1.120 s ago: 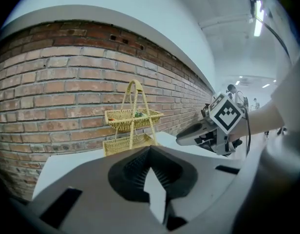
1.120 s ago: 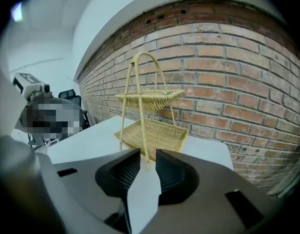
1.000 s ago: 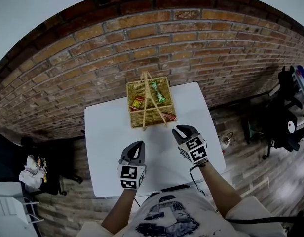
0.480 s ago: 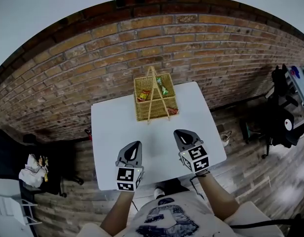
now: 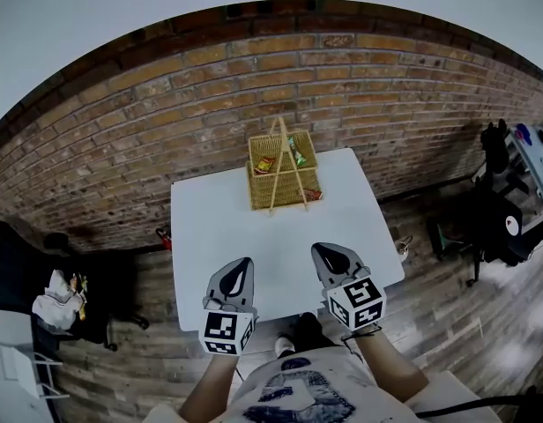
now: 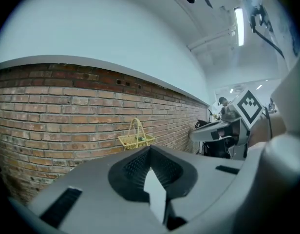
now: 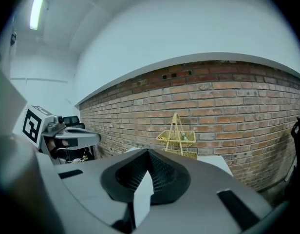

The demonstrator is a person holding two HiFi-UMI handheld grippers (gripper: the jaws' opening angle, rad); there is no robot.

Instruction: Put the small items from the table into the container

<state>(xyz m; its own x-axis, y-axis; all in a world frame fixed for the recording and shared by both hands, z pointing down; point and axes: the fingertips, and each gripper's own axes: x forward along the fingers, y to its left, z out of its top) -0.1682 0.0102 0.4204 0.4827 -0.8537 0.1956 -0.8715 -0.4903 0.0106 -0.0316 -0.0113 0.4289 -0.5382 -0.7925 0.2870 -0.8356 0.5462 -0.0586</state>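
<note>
Grey jaws of the left gripper (image 5: 242, 266) and right gripper (image 5: 323, 253) were seen clenched on nothing, low in the frame. Beyond them, on the white table (image 5: 219, 236), the wicker basket (image 5: 280, 197) was set at upper centre, small items (image 5: 293, 156) inside.

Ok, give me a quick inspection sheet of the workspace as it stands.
Surface: white table, bare apart from the basket.
Job's things: wicker basket at the far edge, snack packets inside; a red packet at its front right corner, in or beside cannot tell.
Clutter: nothing seen.
Grippers: left gripper and right gripper both shut, empty, above the table's near side.
Cables: black cable by the person's right arm.
Surroundings: brick wall, wooden floor, black chair left, dark equipment right.
</note>
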